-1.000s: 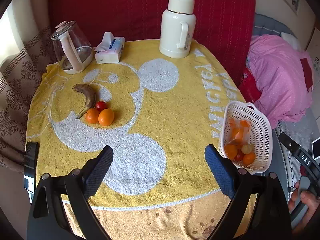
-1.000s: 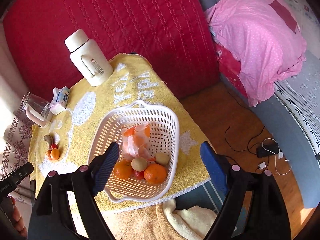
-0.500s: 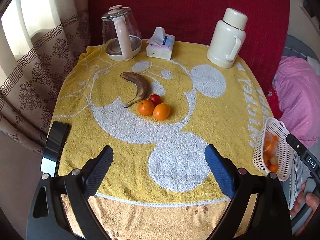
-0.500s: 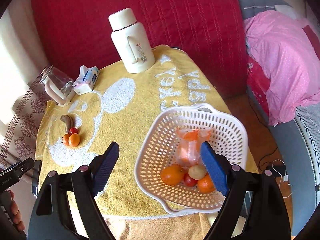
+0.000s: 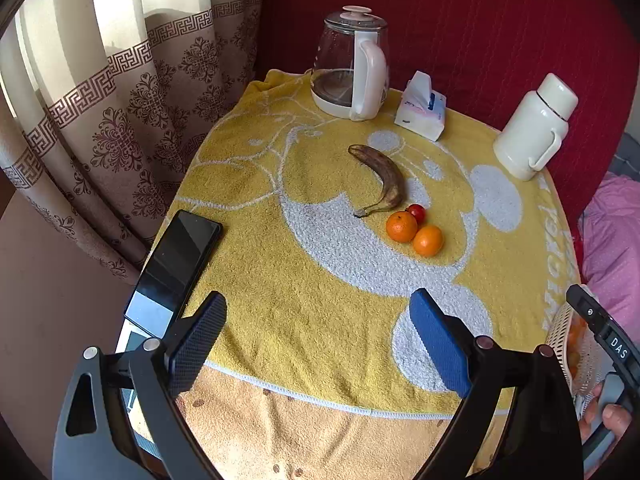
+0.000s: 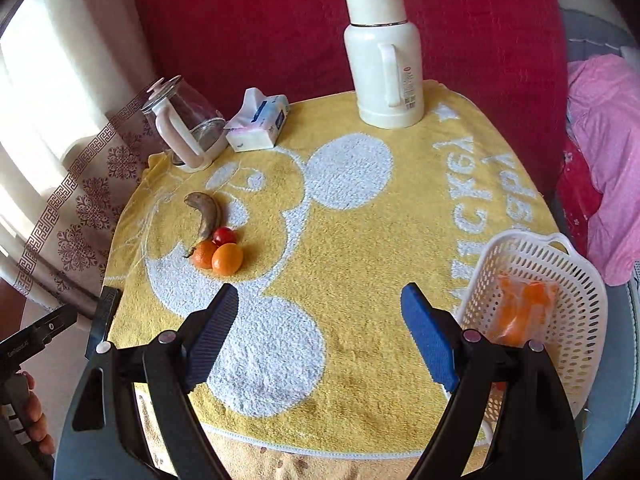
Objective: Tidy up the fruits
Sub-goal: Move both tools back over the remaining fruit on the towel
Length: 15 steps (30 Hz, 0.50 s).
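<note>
Both wide open and empty, the left hand-held gripper [image 5: 316,344] and right hand-held gripper [image 6: 320,332] hover over the towel-covered surface [image 6: 360,240], loose banana [image 5: 384,178] and oranges [image 5: 414,232] apparently awaiting the basket [image 6: 576,280] at the right edge.

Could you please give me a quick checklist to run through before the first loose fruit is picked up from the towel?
1. Left gripper jaws open, nothing between them: ok.
2. Right gripper jaws open and empty: ok.
3. Banana, two oranges and small red fruit lie loose, uncovered: ok.
4. White basket upright on the towel's edge, with room: ok.
5. Phone away from the fruit: ok.
6. Banana firm enough to grip: cannot tell.
</note>
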Tool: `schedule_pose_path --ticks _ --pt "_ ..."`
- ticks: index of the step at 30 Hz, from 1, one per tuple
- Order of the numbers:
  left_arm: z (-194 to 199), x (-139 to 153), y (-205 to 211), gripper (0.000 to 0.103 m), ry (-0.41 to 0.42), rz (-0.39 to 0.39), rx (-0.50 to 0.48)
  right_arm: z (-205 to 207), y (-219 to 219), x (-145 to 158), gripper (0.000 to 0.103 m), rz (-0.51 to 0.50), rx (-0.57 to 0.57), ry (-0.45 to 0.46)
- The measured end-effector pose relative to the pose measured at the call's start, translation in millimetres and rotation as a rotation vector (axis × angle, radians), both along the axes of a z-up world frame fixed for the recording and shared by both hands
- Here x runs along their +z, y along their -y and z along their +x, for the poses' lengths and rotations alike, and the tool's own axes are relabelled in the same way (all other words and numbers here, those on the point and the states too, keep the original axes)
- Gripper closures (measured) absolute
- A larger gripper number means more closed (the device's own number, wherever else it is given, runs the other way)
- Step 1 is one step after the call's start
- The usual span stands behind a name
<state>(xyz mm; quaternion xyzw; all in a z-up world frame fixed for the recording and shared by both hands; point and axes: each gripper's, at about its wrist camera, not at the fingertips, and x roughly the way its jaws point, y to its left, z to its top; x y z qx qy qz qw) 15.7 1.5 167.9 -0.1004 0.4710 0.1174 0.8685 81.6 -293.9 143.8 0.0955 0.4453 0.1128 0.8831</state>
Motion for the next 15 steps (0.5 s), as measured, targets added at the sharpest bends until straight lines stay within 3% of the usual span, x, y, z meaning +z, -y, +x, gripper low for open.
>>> schedule_pose_path --ticks 15 --pt "3.6 -9.0 -59.6 0.011 0.009 -0.009 0.044 4.4 -81.2 -9.9 0.017 -0.046 0.122 -0.053"
